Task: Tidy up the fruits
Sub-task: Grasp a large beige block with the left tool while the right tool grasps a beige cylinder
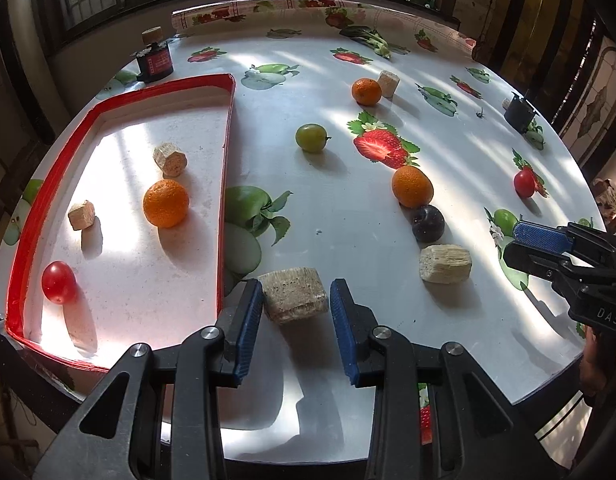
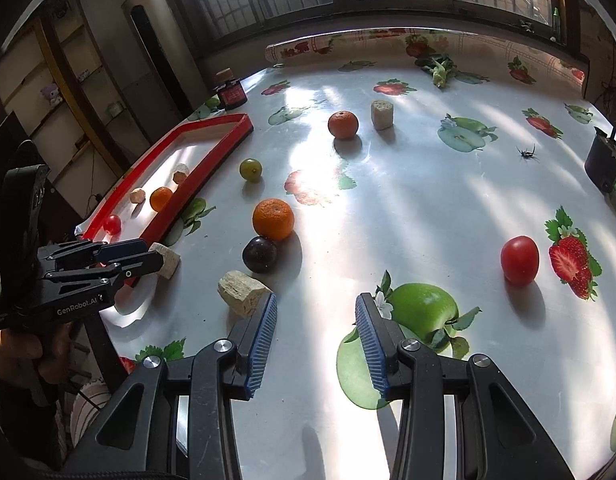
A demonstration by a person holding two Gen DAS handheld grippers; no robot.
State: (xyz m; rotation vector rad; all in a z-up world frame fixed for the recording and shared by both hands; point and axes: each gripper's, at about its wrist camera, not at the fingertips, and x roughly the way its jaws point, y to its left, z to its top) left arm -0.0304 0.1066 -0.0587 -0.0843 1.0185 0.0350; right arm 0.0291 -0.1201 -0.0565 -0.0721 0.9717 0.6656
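My left hand-held gripper (image 1: pixel 296 292) has its jaws apart around a beige block (image 1: pixel 294 294) on the tabletop (image 1: pixel 347 220) — whether the pads press it I cannot tell. My right hand-held gripper (image 2: pixel 315 312) stands apart, empty. Beyond, the red tray (image 1: pixel 36 216) holds 1 orange (image 1: pixel 166 203) and 1 tomato (image 1: pixel 58 282) — a plum (image 1: pixel 427 223) lies outside.
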